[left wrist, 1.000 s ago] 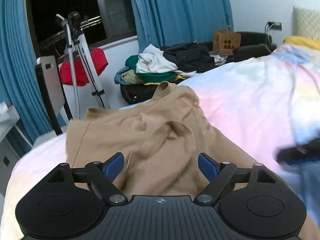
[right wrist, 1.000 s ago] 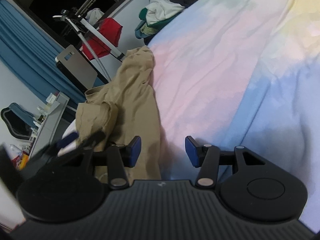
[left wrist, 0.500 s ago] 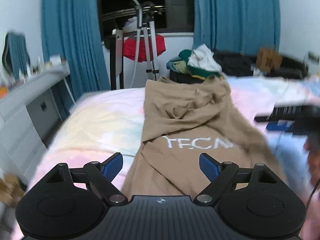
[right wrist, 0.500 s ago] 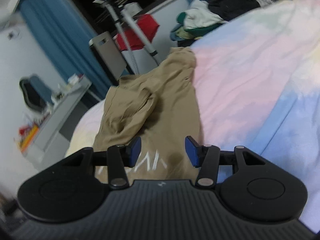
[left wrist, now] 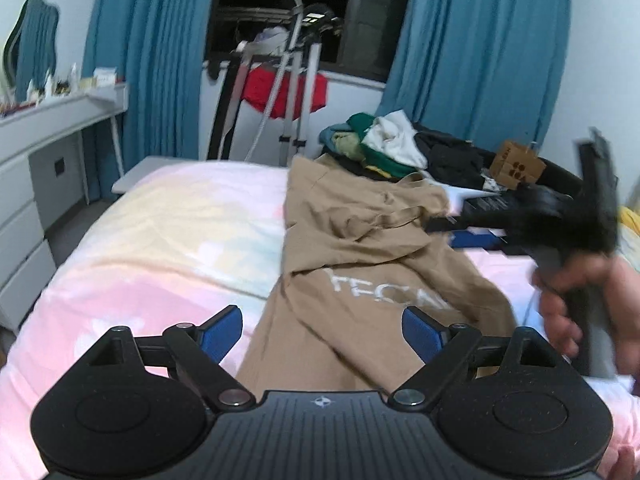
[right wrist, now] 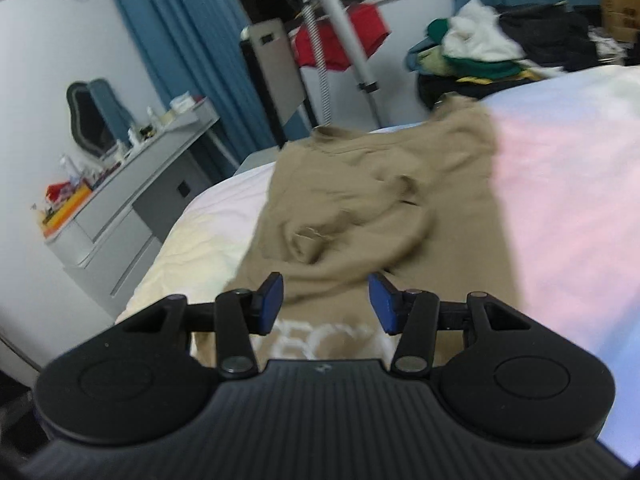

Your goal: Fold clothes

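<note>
Just ahead of my fingers lies the bed (left wrist: 168, 240) with its pastel pink, yellow and blue cover, and on it the tan hoodie (left wrist: 360, 264) sprawls crumpled, white lettering up, running away from my fingers toward the heap of clothes (left wrist: 384, 148) past the bed's far edge. Beyond that stand a metal stand (left wrist: 296, 80), a dark window between blue curtains (left wrist: 152, 40), and a grey dresser (right wrist: 132, 200). My left gripper (left wrist: 322, 332) stands wide and empty, its jaws just widened further; my right gripper (right wrist: 326, 300), about half open, hovers over the hoodie, holding nothing.
</note>
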Demonstrator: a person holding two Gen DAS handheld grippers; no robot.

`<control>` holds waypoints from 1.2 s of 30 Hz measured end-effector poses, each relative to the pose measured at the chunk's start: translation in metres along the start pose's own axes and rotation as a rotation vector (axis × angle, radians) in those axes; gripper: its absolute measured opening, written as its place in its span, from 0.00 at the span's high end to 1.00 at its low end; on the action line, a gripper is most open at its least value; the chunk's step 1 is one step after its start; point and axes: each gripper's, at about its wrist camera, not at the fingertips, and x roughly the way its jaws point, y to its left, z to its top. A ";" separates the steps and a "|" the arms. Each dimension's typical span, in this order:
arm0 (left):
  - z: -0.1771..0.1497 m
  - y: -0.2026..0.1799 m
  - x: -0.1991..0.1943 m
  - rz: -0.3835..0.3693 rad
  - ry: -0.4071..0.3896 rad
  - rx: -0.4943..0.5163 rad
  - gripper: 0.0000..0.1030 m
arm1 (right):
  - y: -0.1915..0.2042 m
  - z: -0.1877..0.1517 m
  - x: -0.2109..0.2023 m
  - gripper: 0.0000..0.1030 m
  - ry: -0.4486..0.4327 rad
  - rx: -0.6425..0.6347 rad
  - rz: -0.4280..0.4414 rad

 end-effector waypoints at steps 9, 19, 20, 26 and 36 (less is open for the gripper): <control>-0.006 0.019 0.025 0.021 0.062 0.016 0.15 | 0.029 0.027 0.126 0.59 0.128 -0.030 -0.163; -0.009 0.021 0.033 0.020 0.123 0.018 0.15 | 0.007 0.027 0.088 0.95 -0.072 -0.011 -0.275; -0.009 0.021 0.034 0.018 0.130 0.020 0.15 | -0.002 0.027 0.087 0.95 -0.075 0.016 -0.297; -0.011 0.019 0.041 0.019 0.151 0.037 0.15 | -0.026 0.024 0.081 0.92 -0.034 0.191 -0.191; -0.003 0.040 0.022 -0.013 0.108 -0.069 0.15 | 0.003 -0.035 -0.069 0.55 -0.032 0.096 -0.155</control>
